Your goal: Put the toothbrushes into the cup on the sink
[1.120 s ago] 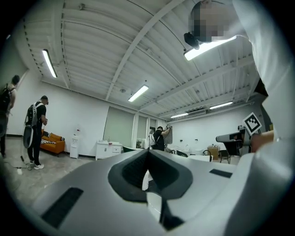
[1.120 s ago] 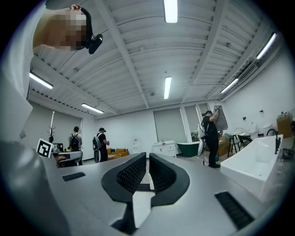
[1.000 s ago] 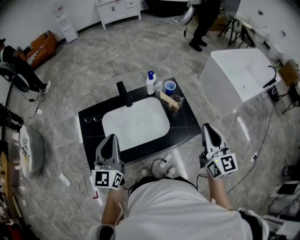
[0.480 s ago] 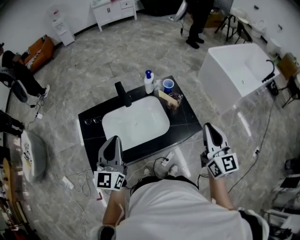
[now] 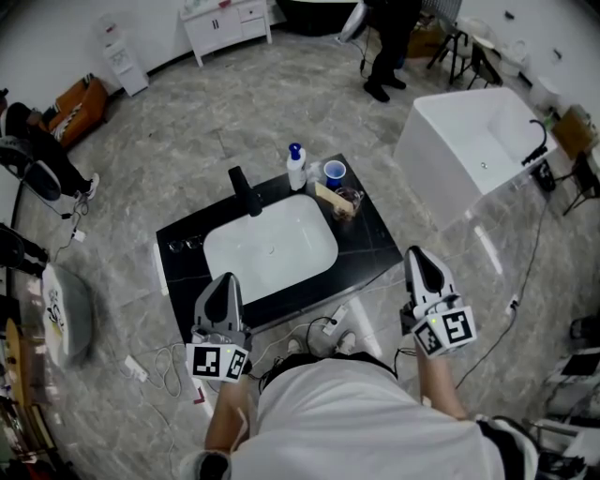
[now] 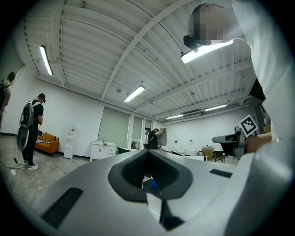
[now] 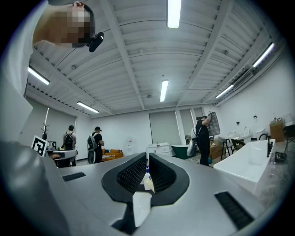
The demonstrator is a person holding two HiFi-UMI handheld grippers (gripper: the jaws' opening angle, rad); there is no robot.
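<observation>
A black counter (image 5: 370, 244) holds a white basin (image 5: 272, 246) with a black faucet (image 5: 246, 190) behind it. At its back right corner stand a blue cup (image 5: 336, 172), a white pump bottle (image 5: 296, 167) and a clear glass holder (image 5: 350, 201) with a tan long thing (image 5: 330, 195) beside it. Single toothbrushes are too small to make out. My left gripper (image 5: 223, 281) (image 6: 147, 154) hovers level at the counter's near edge, jaws together and empty. My right gripper (image 5: 419, 255) (image 7: 147, 159) is off the counter's right front corner, jaws together, holding nothing.
A white bathtub (image 5: 478, 145) stands to the right. Cables and a power strip (image 5: 330, 323) lie on the floor under the counter. One person (image 5: 386, 42) stands at the back near a white cabinet (image 5: 225, 19); another person's legs (image 5: 42, 155) show at the left.
</observation>
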